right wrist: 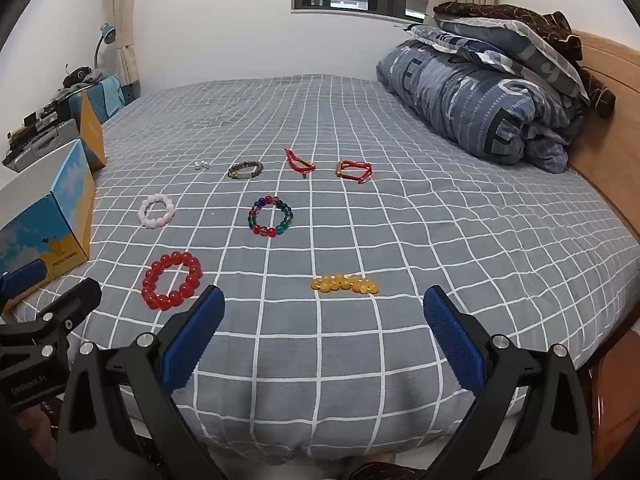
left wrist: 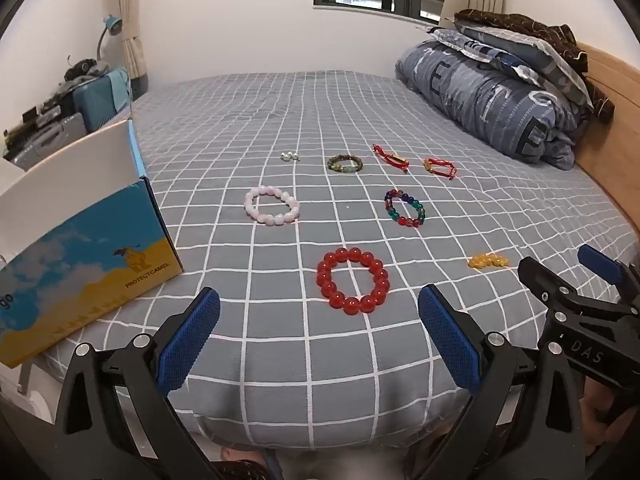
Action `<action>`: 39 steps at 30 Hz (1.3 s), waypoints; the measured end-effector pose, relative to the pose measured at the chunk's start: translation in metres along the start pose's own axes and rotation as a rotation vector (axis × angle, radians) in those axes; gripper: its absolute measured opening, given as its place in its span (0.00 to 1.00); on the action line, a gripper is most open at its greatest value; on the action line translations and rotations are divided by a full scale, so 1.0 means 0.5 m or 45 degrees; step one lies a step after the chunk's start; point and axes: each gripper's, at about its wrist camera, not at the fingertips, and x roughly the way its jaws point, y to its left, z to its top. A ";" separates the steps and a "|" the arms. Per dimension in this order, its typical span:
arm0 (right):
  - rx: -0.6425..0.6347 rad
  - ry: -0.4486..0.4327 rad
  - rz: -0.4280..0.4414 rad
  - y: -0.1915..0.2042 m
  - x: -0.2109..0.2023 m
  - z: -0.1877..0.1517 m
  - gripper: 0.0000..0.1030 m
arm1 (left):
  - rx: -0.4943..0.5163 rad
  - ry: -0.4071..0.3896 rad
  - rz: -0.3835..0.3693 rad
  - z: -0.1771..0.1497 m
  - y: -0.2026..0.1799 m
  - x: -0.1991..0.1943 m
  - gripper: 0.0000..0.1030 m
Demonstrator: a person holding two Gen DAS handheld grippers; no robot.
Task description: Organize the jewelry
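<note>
Several bracelets lie on the grey checked bed (left wrist: 280, 112): a red bead bracelet (left wrist: 353, 280) (right wrist: 172, 280), a pale pink one (left wrist: 272, 205) (right wrist: 157, 211), a multicolour one (left wrist: 405, 208) (right wrist: 270, 216), a yellow one (left wrist: 489, 261) (right wrist: 345, 283), a dark green one (left wrist: 345, 163) (right wrist: 245, 169), two red cord bracelets (left wrist: 391, 157) (left wrist: 440, 168) and small pearl pieces (left wrist: 290, 156). An open blue-and-yellow box (left wrist: 80, 264) (right wrist: 44, 236) stands at the left. My left gripper (left wrist: 318, 312) is open, just short of the red bracelet. My right gripper (right wrist: 324, 312) is open, just short of the yellow bracelet.
A folded blue quilt with clothes on top (left wrist: 500, 92) lies at the back right against the wooden bed frame (left wrist: 612, 128). A cluttered side table with a blue lamp (left wrist: 108, 28) stands left of the bed. The bed's front edge runs below both grippers.
</note>
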 end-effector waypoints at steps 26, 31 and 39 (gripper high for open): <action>0.008 0.010 -0.011 0.005 0.002 -0.001 0.93 | 0.019 -0.009 0.043 0.002 -0.005 -0.005 0.94; 0.009 0.012 -0.013 0.008 0.003 -0.003 0.93 | 0.005 -0.001 0.037 0.003 0.000 -0.003 0.94; 0.000 0.009 -0.018 0.010 0.004 -0.004 0.93 | 0.013 0.008 0.038 0.003 -0.004 -0.003 0.94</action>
